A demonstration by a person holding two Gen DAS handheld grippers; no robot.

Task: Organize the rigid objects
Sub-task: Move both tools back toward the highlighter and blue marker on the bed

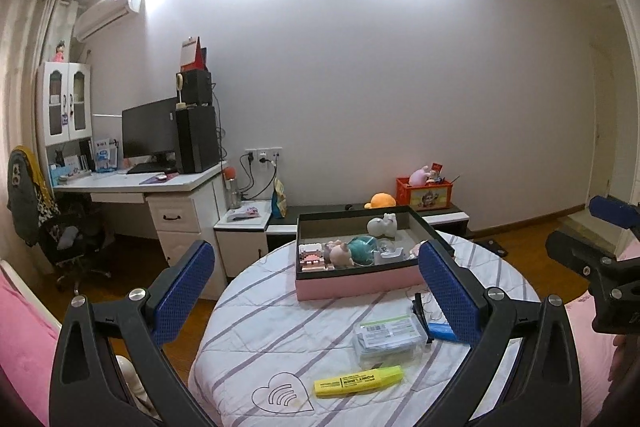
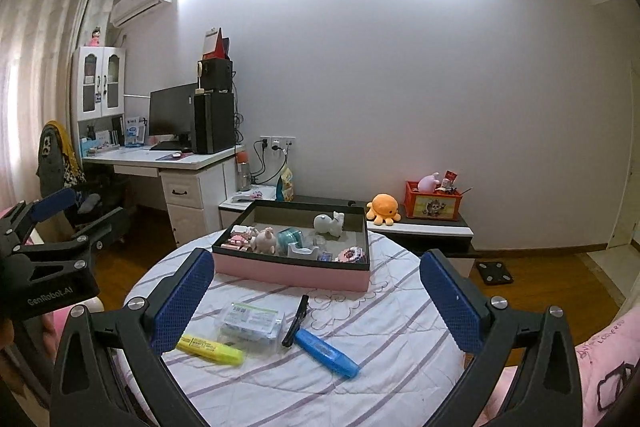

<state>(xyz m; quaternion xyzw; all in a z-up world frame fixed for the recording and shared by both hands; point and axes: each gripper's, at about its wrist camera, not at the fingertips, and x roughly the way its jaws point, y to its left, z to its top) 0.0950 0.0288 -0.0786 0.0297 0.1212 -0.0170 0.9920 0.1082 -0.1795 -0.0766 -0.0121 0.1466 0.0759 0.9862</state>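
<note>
Both the left gripper and the right gripper hover spread and empty, likely choosing a pick. The yellow highlighter, clear case, black clip and blue highlighter lie loose on the tabletop before the pink tray. Only the right view shows the blue highlighter whole

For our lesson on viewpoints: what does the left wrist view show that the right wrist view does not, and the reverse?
Only the left wrist view: the right gripper at its right edge.

Only the right wrist view: the left gripper at its left edge, the whole blue marker, and the scale on the floor.

Both: the pink box of toys, the yellow marker, the clear case, and open jaws.
</note>
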